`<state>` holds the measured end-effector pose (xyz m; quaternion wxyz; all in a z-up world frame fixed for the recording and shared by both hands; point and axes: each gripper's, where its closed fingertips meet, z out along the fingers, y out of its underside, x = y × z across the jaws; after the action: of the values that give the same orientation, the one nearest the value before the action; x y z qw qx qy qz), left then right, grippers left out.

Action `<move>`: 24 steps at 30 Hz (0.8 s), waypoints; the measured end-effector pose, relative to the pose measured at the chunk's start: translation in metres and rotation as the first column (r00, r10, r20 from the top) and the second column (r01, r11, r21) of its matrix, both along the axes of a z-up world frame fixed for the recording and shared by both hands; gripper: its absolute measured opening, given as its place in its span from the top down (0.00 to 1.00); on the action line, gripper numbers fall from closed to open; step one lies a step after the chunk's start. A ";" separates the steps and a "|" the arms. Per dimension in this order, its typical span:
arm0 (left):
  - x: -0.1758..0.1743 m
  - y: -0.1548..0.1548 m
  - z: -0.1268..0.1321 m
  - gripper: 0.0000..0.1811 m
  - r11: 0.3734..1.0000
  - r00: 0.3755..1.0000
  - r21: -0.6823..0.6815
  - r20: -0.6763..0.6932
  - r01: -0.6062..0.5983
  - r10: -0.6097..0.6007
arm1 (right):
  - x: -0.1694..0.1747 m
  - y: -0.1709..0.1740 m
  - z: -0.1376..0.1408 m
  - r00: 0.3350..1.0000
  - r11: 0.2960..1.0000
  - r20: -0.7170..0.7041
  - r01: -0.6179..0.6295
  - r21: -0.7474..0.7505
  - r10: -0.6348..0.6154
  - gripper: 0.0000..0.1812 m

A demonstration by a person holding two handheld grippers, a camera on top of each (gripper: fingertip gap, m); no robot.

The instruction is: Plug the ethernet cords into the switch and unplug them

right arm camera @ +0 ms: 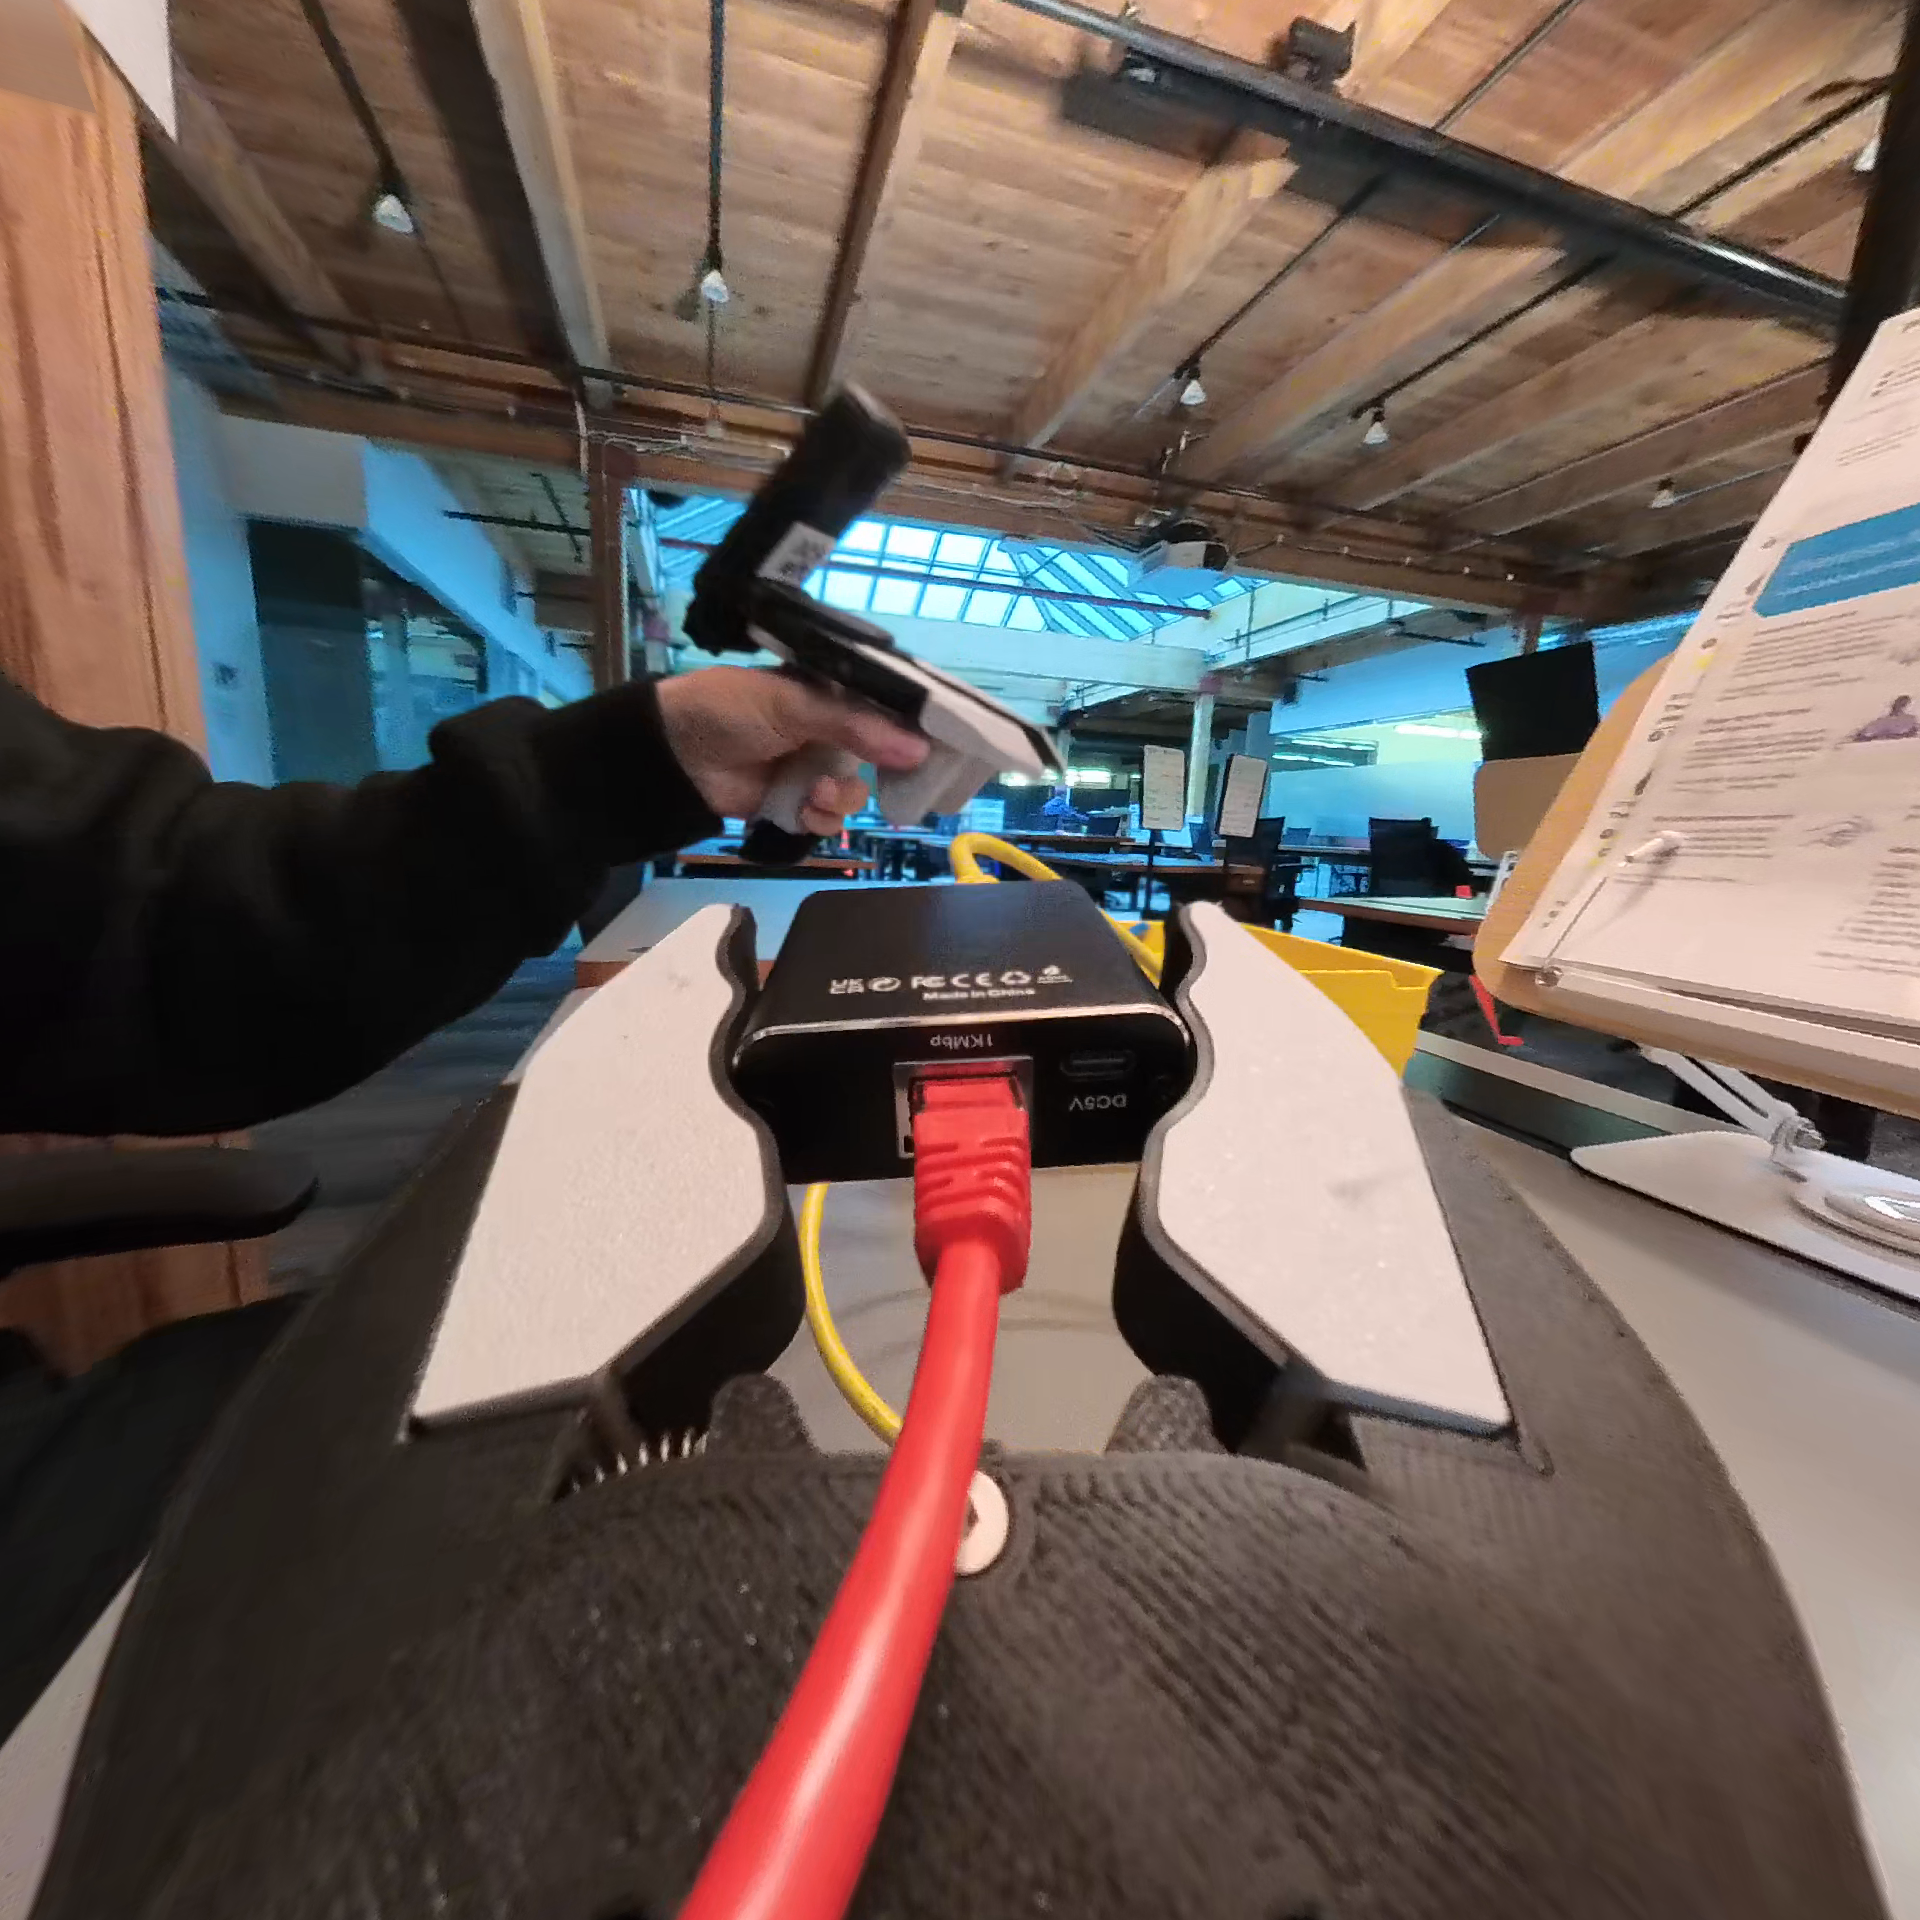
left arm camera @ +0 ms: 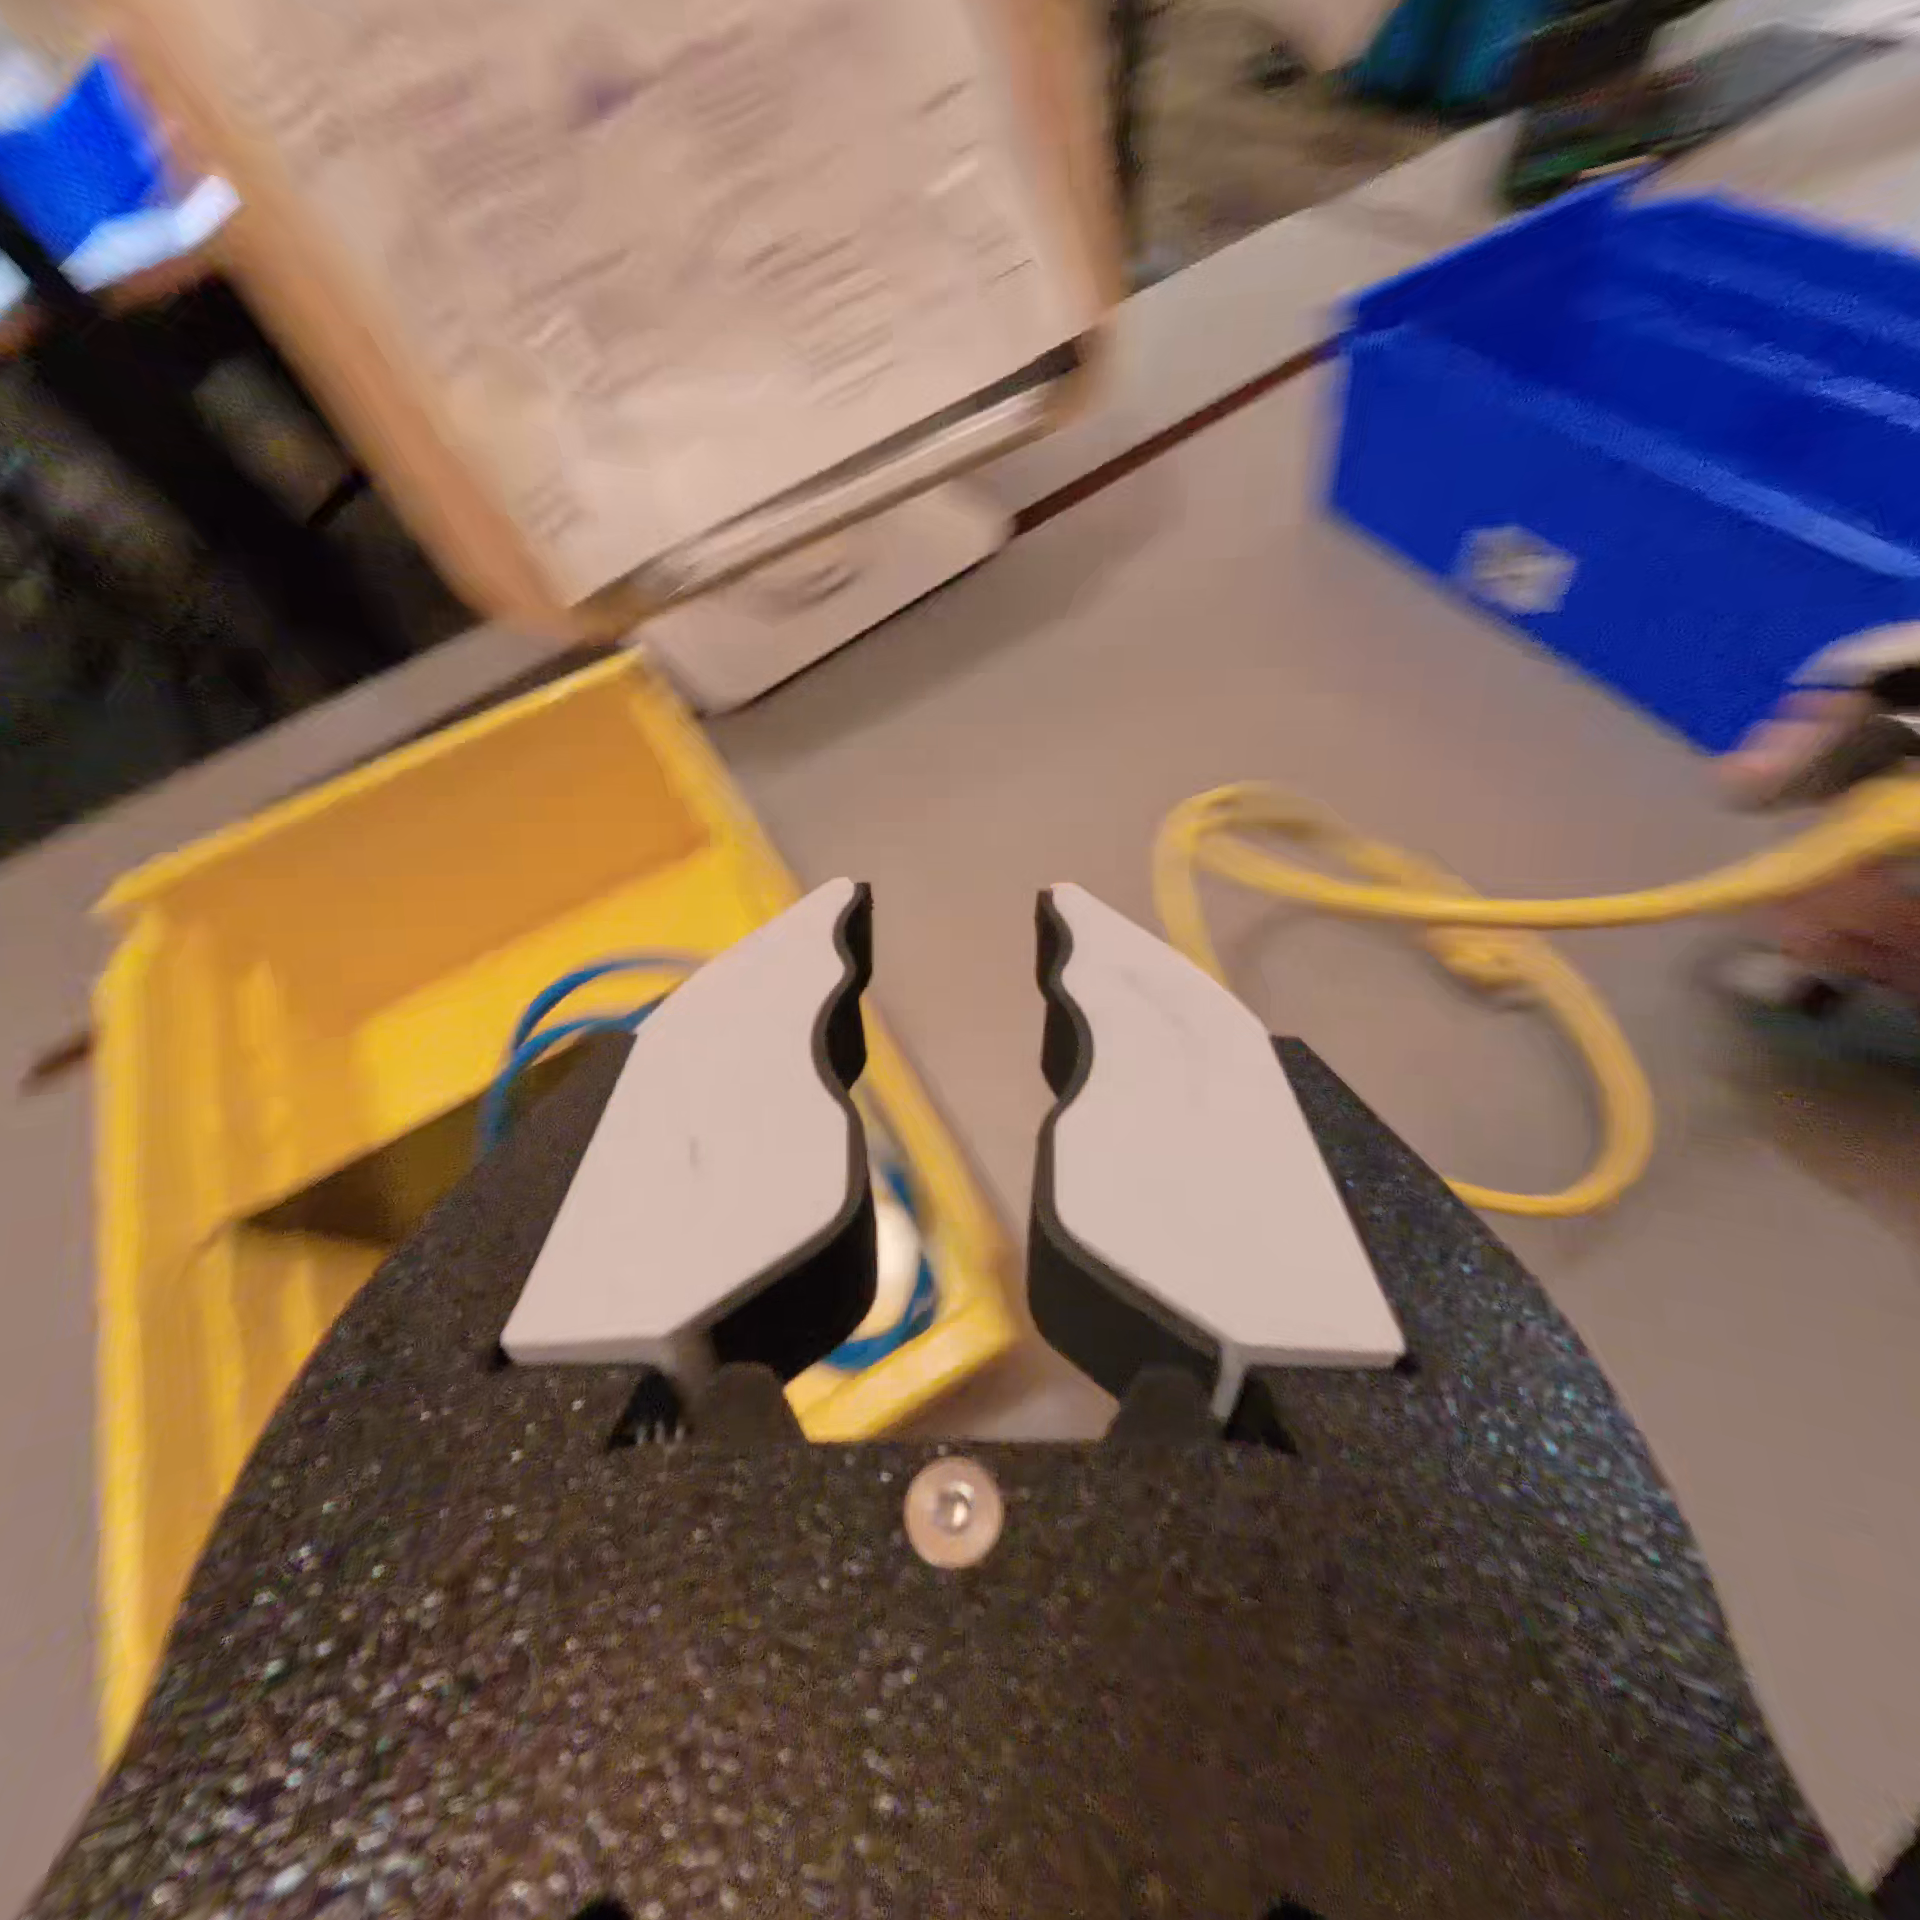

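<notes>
- Between the white fingers (right arm camera: 613, 1153) of the right claw (right arm camera: 961, 935), a black switch (right arm camera: 961, 997) sat clamped by its two sides, lifted off the table (right arm camera: 1714, 1455).
- A red cord (right arm camera: 935, 1455) was plugged into the port on the switch's near face and ran back over the claw's body.
- A yellow cord (right arm camera: 831, 1320) looped beneath the switch and showed again behind its far end.
- Farther off in the right wrist view, a hand (right arm camera: 769, 748) in a black sleeve held the left claw (right arm camera: 1023, 753) above the table.
- The left claw (left arm camera: 954, 904) stood partly open with nothing between its fingers, pointing down at the grey table (left arm camera: 1039, 748).
- A yellow bin (left arm camera: 416, 935) lay to its left with a blue cord (left arm camera: 551, 1018) inside.
- The yellow cord (left arm camera: 1455, 914) lay coiled to its right, near a blue bin (left arm camera: 1621, 468).
- A paper sheet on a stand (left arm camera: 665, 260) stood behind, blurred.
</notes>
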<state>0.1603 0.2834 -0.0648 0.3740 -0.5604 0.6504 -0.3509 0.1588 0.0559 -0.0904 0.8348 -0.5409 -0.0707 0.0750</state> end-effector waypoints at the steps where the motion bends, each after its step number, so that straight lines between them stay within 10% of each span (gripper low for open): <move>1: 0.000 0.025 -0.014 0.82 0.996 0.996 -0.040 -0.055 -0.074 0.072 | -0.001 0.001 -0.001 1.000 1.000 0.004 -0.005 -0.005 0.005 0.58; 11: 0.022 0.049 -0.093 0.78 0.767 0.988 -0.630 -0.151 -0.124 0.036 | -0.017 0.013 -0.014 0.995 0.994 0.068 -0.060 -0.092 0.067 0.58; 13: 0.023 0.042 -0.085 0.93 0.719 0.994 -0.692 -0.107 -0.066 -0.012 | -0.016 0.012 -0.013 0.996 0.995 0.067 -0.055 -0.083 0.060 0.59; 24: -0.016 0.024 0.016 0.97 0.781 0.966 -0.569 0.164 0.258 -0.200 | 0.011 -0.008 0.001 0.999 0.999 0.019 0.044 0.002 -0.044 0.59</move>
<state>0.1442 0.3076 -0.0484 0.1682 -0.5476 0.5554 -0.6027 0.1698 0.0480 -0.0892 0.8361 -0.5421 -0.0666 0.0515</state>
